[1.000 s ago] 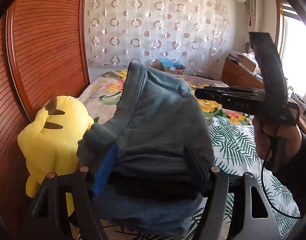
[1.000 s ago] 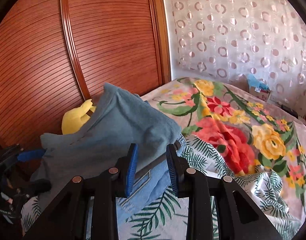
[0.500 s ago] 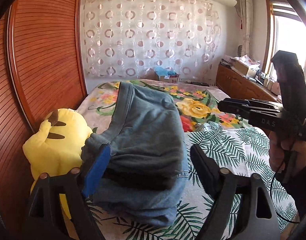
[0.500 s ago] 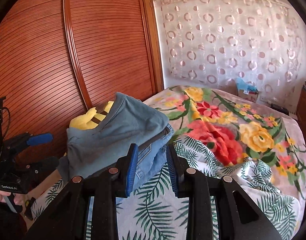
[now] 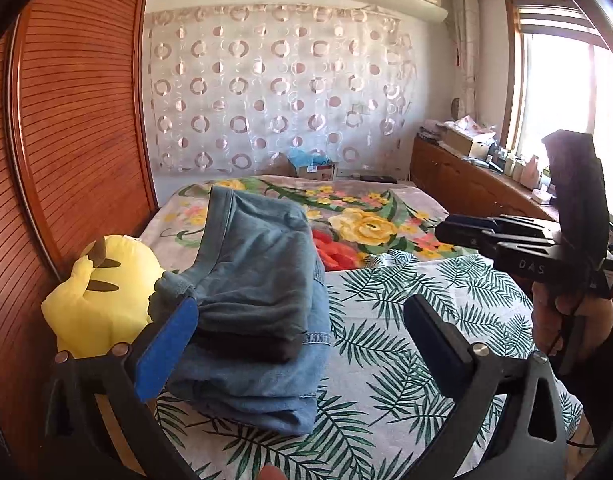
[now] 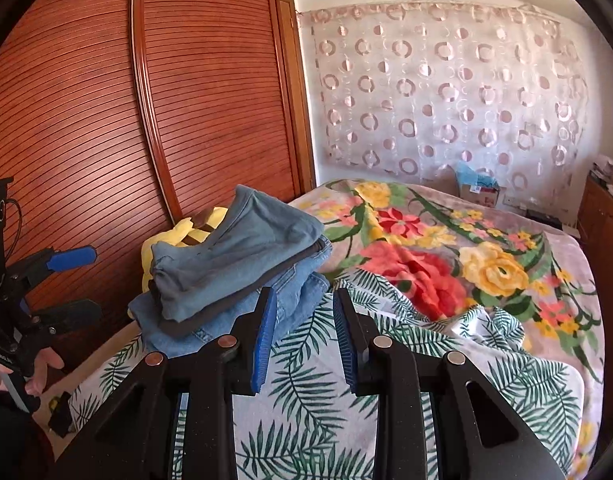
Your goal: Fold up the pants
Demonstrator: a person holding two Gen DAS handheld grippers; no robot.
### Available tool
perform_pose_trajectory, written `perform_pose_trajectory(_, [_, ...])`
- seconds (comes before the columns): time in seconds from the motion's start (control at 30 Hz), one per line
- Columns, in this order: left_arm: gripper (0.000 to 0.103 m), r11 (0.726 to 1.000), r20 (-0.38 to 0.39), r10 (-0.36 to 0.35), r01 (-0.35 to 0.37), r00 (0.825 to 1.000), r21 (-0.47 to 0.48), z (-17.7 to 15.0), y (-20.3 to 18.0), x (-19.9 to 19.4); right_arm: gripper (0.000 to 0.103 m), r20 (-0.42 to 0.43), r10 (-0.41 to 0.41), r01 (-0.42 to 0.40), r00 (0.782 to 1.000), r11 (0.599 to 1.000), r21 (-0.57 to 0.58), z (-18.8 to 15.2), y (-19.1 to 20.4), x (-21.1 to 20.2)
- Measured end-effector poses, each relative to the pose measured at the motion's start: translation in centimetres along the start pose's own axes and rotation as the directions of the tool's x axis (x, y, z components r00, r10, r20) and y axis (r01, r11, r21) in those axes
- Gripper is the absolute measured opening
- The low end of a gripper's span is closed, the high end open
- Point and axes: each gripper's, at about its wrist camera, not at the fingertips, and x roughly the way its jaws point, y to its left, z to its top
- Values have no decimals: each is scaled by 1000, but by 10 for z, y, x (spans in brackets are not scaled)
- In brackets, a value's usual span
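Note:
The folded grey-blue pants (image 5: 258,276) lie on top of a stack of folded denim (image 5: 266,384) at the left edge of the bed, next to the yellow plush toy. The stack also shows in the right wrist view (image 6: 234,264). My left gripper (image 5: 302,332) is open and empty, drawn back from the stack; it also shows at the left edge of the right wrist view (image 6: 72,284). My right gripper (image 6: 302,320) is open by a narrow gap and empty, held above the leaf-print sheet to the right of the stack. It shows in the left wrist view (image 5: 466,230).
A yellow plush toy (image 5: 94,300) sits between the stack and the wooden slatted wardrobe (image 5: 74,140). A leaf-print sheet (image 5: 406,340) and a floral blanket (image 6: 446,252) cover the bed. A cardboard box (image 5: 314,166) stands by the curtain, a wooden cabinet (image 5: 466,188) under the window.
My left gripper has opened, let go of the grey-blue pants and pulled back. My right gripper has also drawn back from the stack. The pants now rest on the denim pile.

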Motion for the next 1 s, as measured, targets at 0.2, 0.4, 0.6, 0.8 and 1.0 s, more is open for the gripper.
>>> perform_pose_trajectory(0.2, [103,999,21,13,-13,1000,30,-2,-16,-11,30,10,-39,39,999,999,17,-11,7,-24])
perform_pose_trajectory(0.4, [103,999,29,-23,22,999,23,-3,-27,-20,33,24,-85,84,996,996,24,-22,17,-51])
perform_pose_trajectory(0.6, [103,999,41,-33,32,999,28,-6,-41,-30,46,50,-132,130,990,991,43,-28,32,-75])
perform_pose_trajectory(0.8, [103,998,49,-37,35,998,46,-13,-57,-38,64,62,-195,192,979,980,53,-40,50,-94])
perform_pose_trajectory(1.0, [103,997,37,-48,46,998,55,-23,-70,-43,74,67,-258,252,964,964,83,-54,65,-113])
